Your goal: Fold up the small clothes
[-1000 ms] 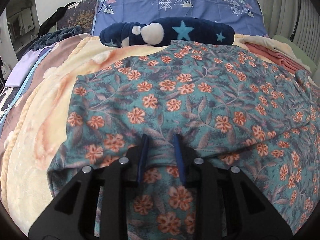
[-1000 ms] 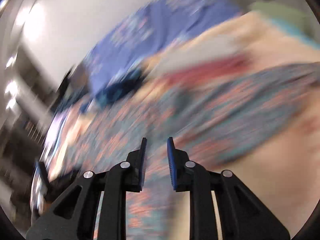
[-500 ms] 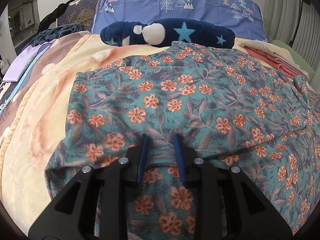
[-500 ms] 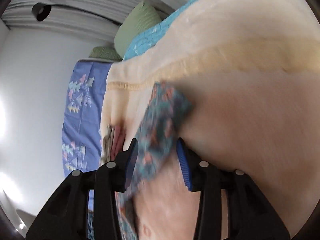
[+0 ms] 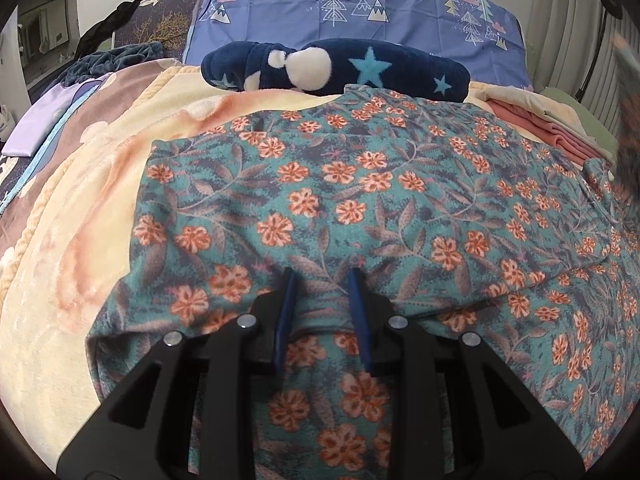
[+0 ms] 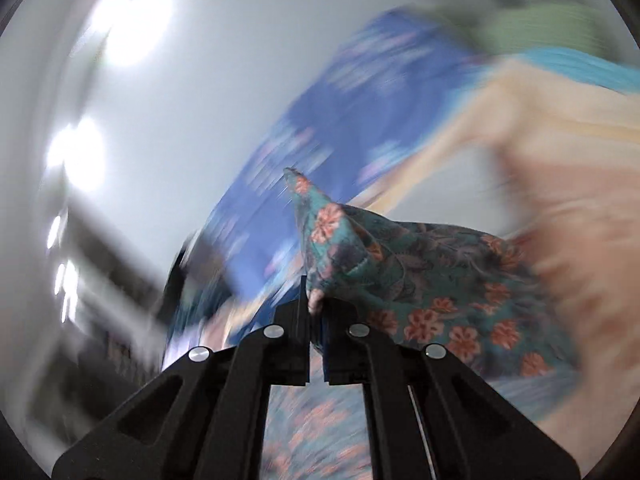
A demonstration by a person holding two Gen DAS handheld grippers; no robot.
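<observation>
While the teal cotton garment with orange flowers (image 5: 360, 208) lay spread over most of the bed, the fluffy cream and peach blanket (image 5: 80, 216) underneath was the biggest thing around it, showing bare on the left side. Behind that stood the blue pillow printed with little trees and clouds (image 5: 360, 4) against the wall, and right in front of it the navy plush cushion with light blue stars and a white pompom (image 5: 332, 68), touching the far hem of the garment. Off to the right sat a folded pink cloth (image 5: 548, 132) tucked under a cream one, pretty close to the garment's edge.

The left gripper (image 5: 322, 280) had its jaws narrowly parted, pressed down onto the fabric with a ridge of cloth between the blue pads; honestly couldn't say whether they pinched it or just rested there.

The right gripper (image 6: 318, 308) had just been closing, and its jaws were clamped tight on a corner of the same flowered garment, which stuck up in a point past the fingertips. Everything behind it in that view was smeared with blur, so only the blue pillow and the peach blanket could be made out.
</observation>
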